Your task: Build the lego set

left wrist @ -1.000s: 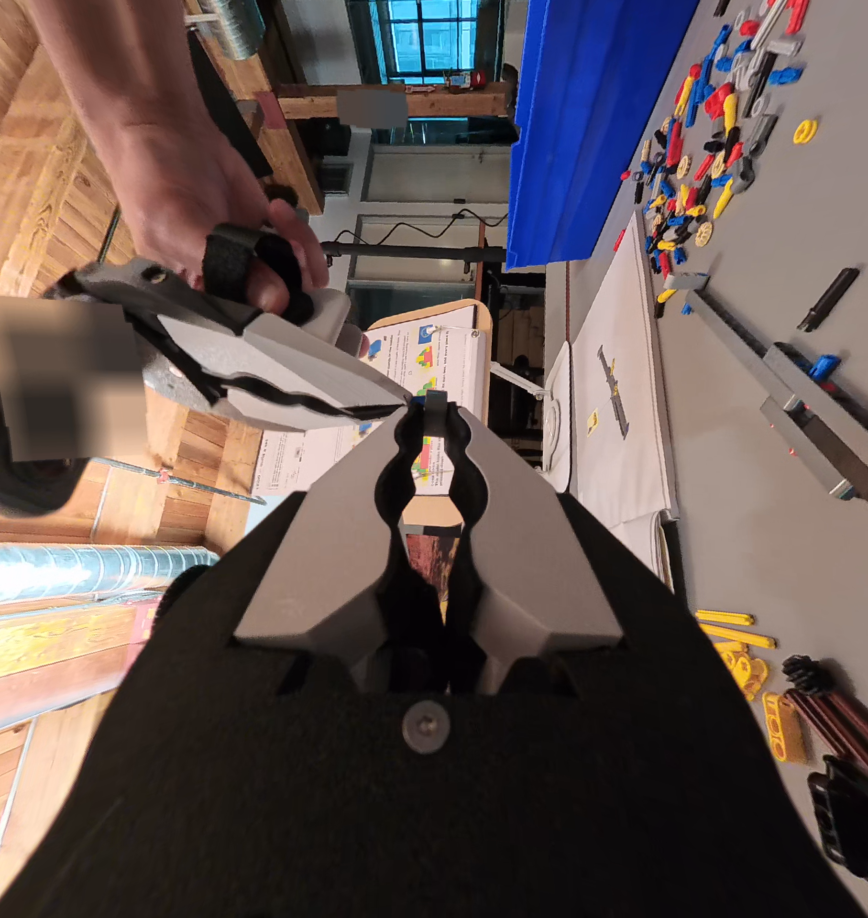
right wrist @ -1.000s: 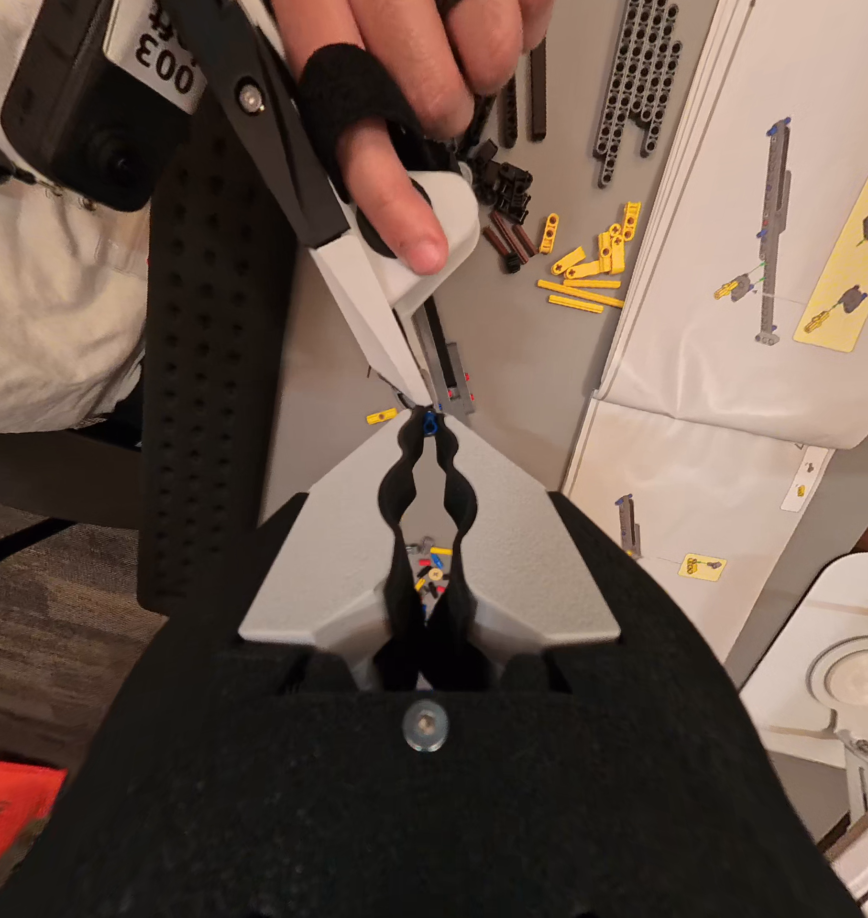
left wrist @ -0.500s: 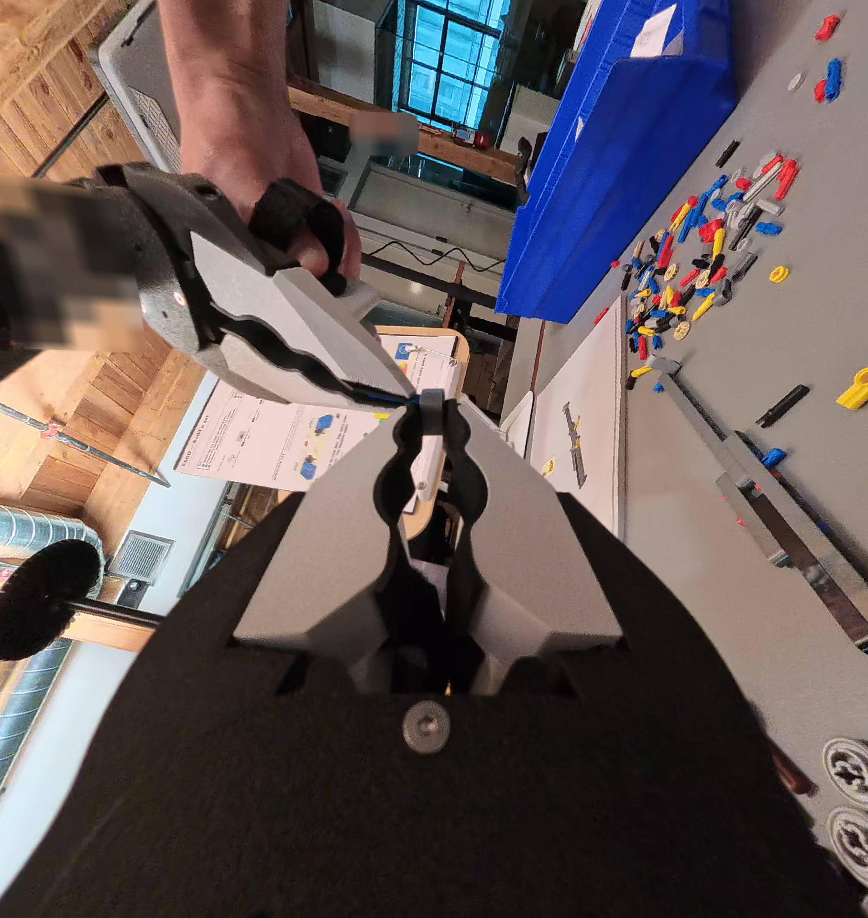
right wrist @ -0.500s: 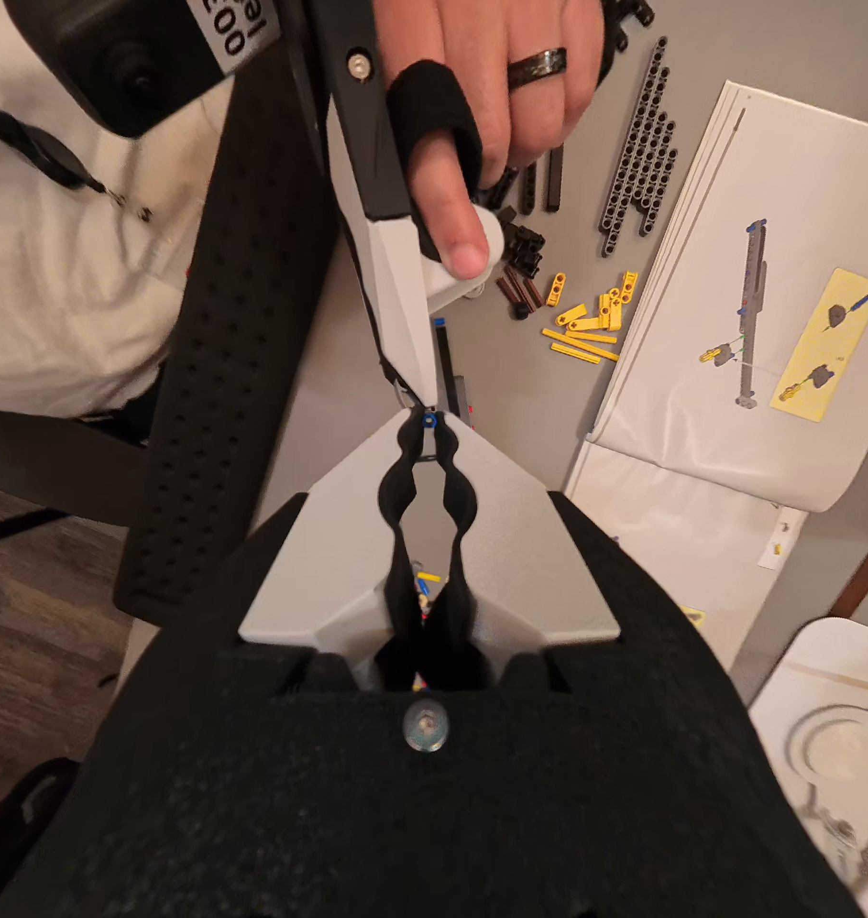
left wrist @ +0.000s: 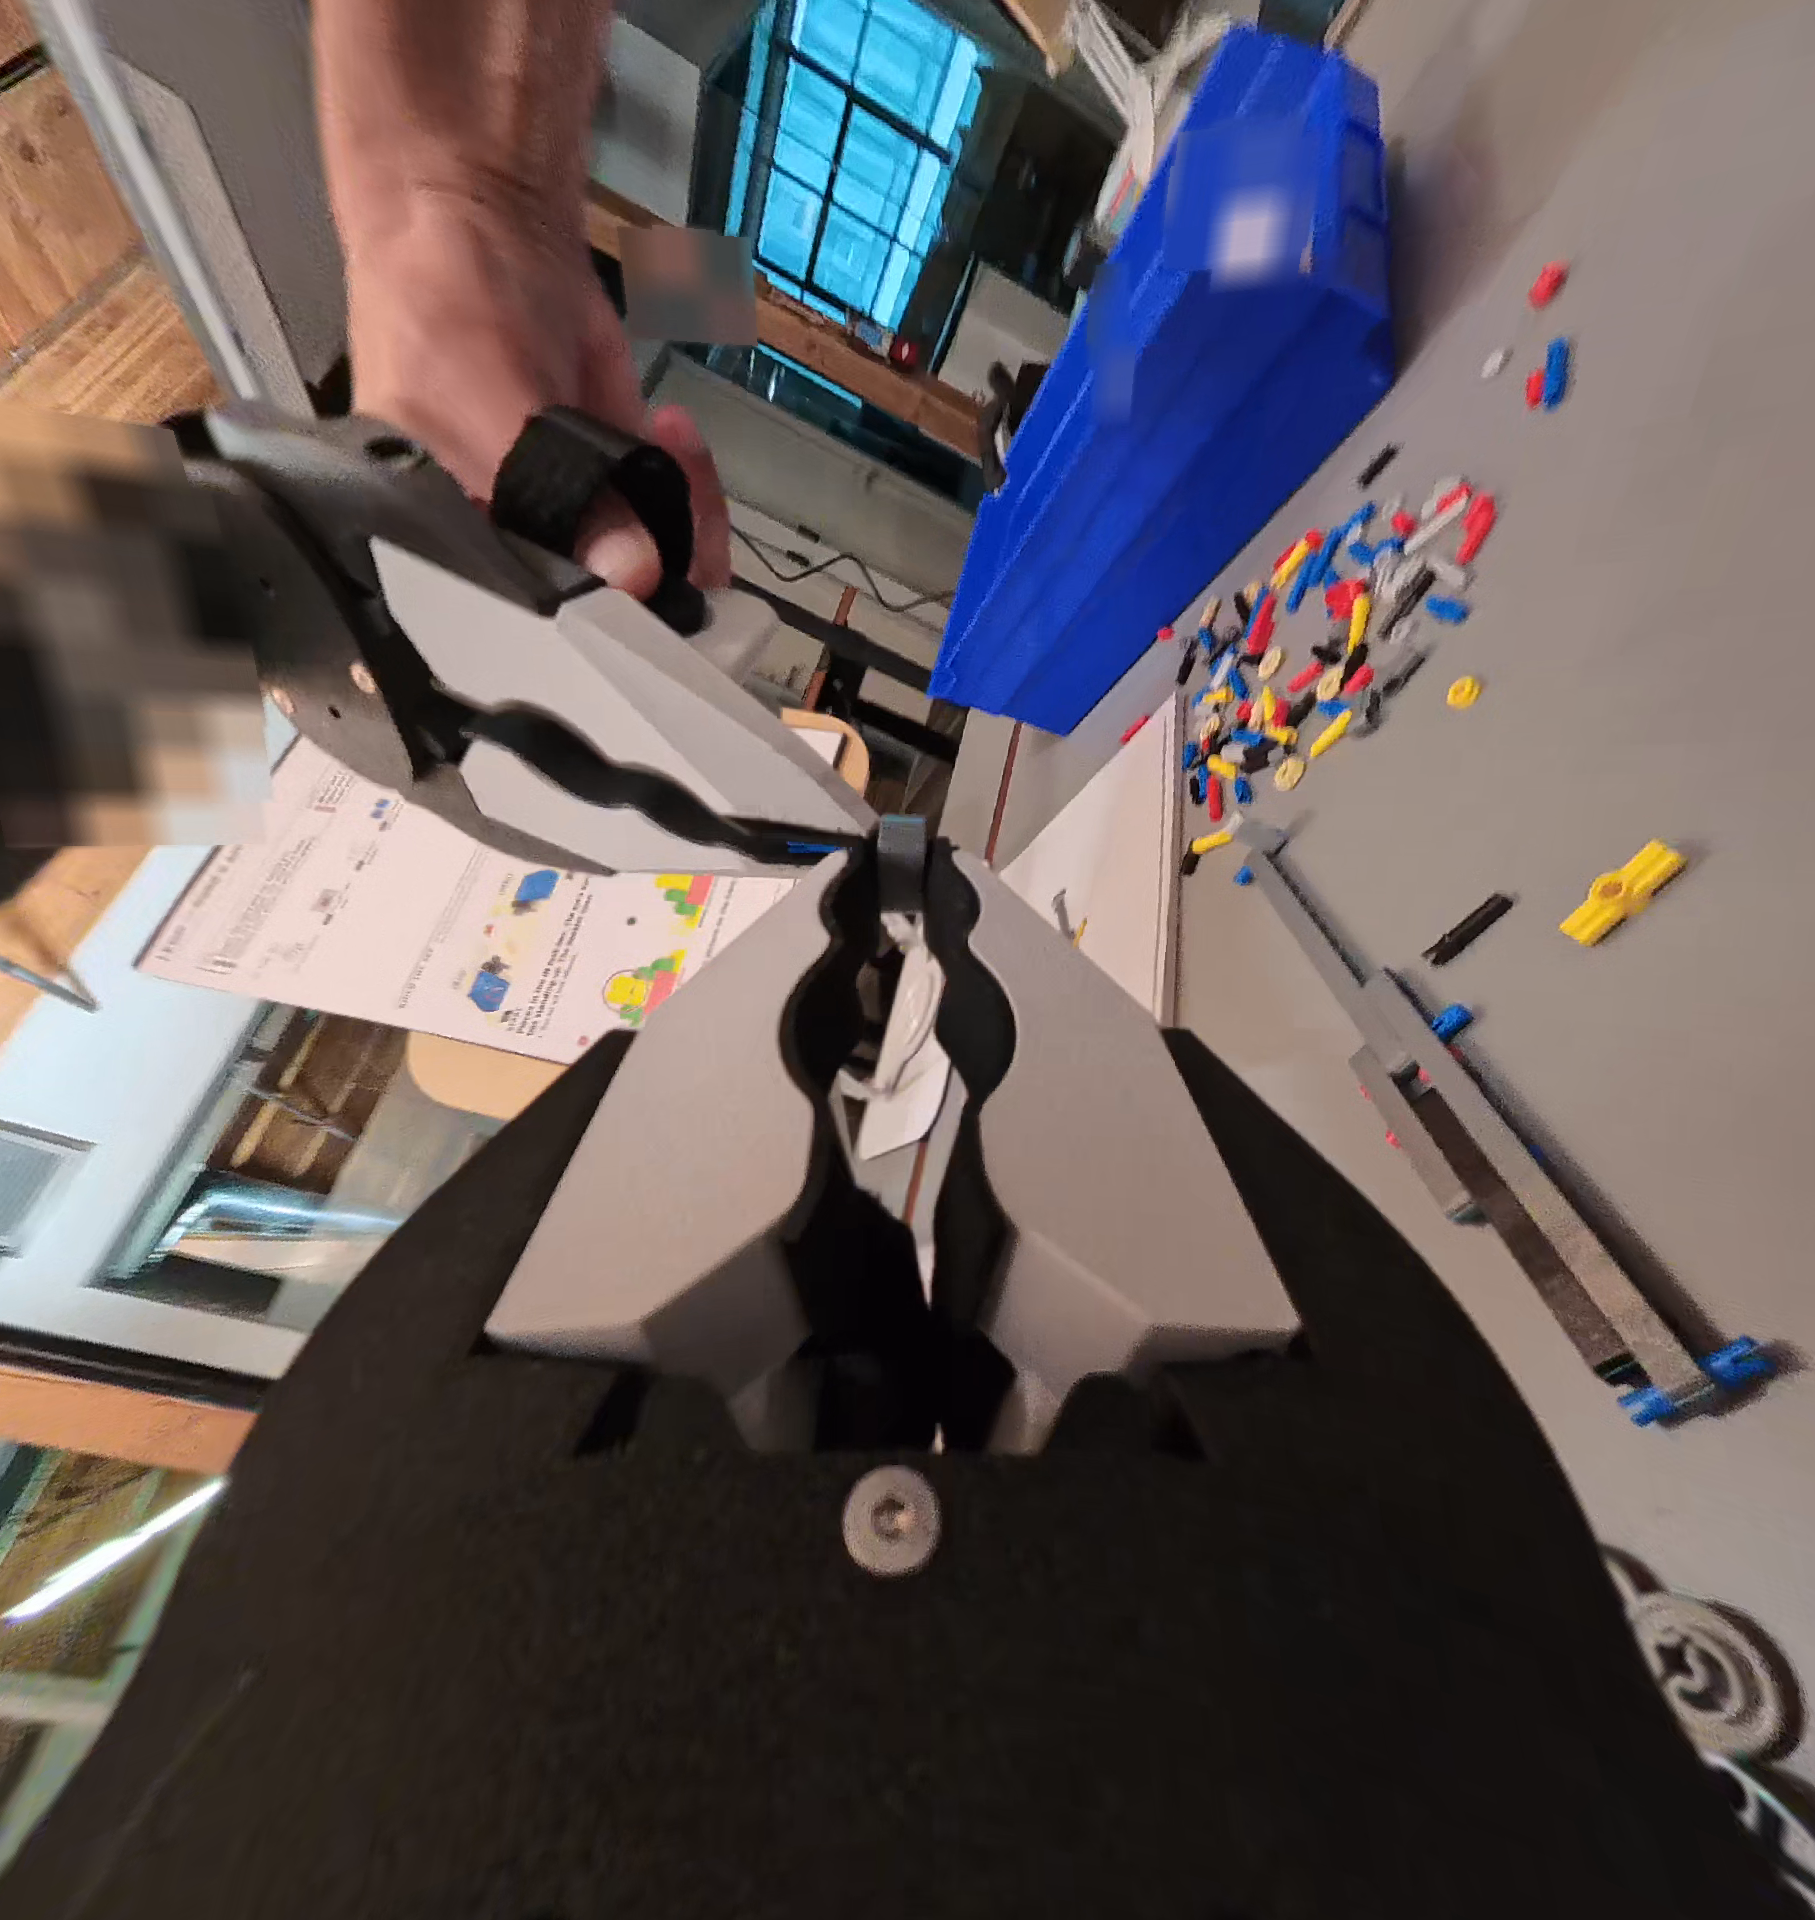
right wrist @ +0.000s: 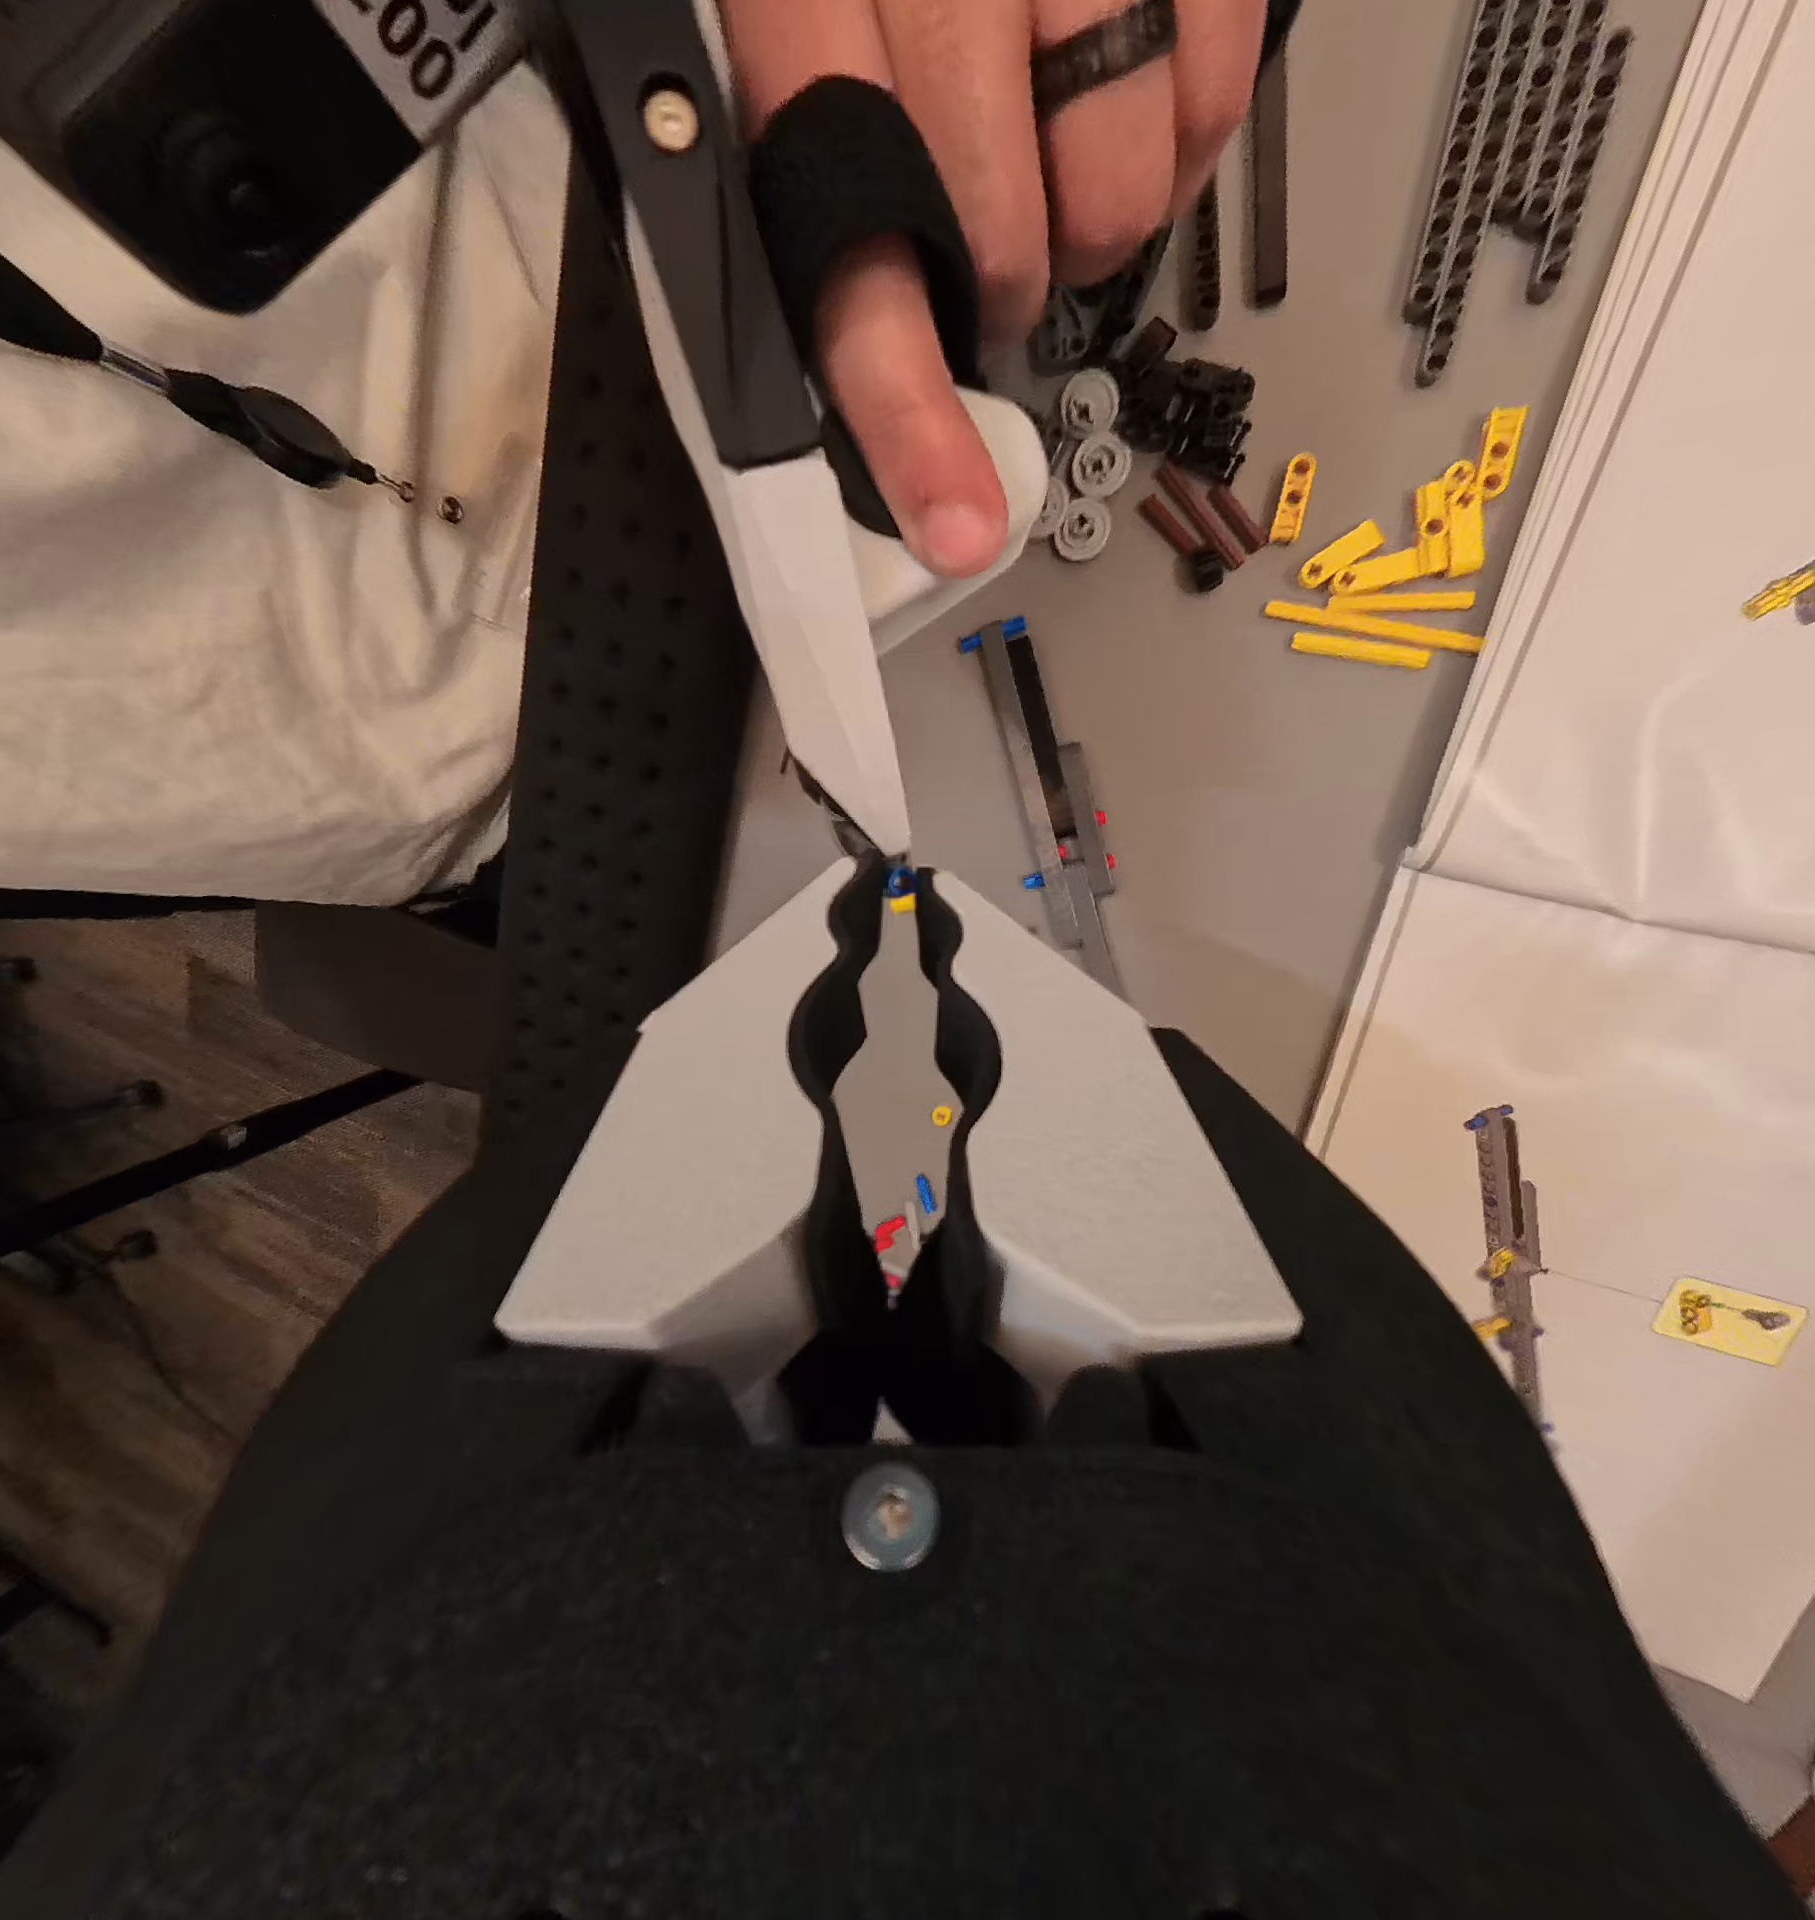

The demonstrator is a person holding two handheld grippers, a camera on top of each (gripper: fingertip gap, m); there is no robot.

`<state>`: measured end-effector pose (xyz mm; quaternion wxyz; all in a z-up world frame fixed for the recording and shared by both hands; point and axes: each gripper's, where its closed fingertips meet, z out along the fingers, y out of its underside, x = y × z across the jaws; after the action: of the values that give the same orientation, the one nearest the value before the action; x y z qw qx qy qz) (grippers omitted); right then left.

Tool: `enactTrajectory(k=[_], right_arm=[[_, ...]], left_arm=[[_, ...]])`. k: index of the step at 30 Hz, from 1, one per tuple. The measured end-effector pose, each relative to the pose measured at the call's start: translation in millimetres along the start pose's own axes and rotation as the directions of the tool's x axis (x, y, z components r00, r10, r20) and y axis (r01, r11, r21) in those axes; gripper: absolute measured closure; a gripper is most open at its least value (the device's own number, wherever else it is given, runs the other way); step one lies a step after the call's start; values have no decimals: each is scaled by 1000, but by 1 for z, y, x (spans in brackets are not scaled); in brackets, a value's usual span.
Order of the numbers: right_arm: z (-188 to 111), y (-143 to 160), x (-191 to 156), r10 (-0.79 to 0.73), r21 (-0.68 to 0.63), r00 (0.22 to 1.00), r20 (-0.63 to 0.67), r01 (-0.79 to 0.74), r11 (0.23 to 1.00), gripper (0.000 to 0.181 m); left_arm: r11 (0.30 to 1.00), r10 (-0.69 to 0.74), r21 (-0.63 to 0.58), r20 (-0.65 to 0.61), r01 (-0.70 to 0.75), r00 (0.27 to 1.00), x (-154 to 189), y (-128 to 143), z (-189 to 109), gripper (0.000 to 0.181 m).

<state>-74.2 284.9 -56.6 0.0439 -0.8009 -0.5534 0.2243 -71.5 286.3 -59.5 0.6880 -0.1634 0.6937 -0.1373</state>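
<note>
Both tools meet tip to tip in mid-air above the table, seemingly so a pin can be pushed into a held part. The left gripper [left wrist: 901,847] is pinched shut on a small grey piece [left wrist: 901,840]; the right gripper [right wrist: 898,883] is closed on a blue pin [right wrist: 897,881], its end touching that piece. The long grey beam assembly [right wrist: 1054,800] lies on the table just beyond the right tips.

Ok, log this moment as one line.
left hand-held gripper: shut on grey piece | right hand-held gripper: shut on blue pin | tips meeting above table
</note>
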Motion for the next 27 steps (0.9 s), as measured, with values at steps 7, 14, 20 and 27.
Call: enactTrajectory(k=[7, 14, 20, 27], right_arm=[[-21, -6, 10, -200, -47, 906, -374, 197, 979, 146], [-11, -9, 16, -310, -166, 769, -559, 263, 950, 142], [-8, -15, 16, -333, -169, 756, -563, 289, 942, 150], [-5, -16, 19, -313, -165, 774, -550, 266, 950, 154]], left_arm=[[891, -432, 79, -151, 446, 889, -14, 5, -6, 174], [750, -611, 114, -260, 652, 748, -25, 6, -14, 174], [777, -574, 110, -280, 620, 769, -16, 0, -13, 174], [779, -579, 97, -269, 620, 770, -16, 3, -12, 174]])
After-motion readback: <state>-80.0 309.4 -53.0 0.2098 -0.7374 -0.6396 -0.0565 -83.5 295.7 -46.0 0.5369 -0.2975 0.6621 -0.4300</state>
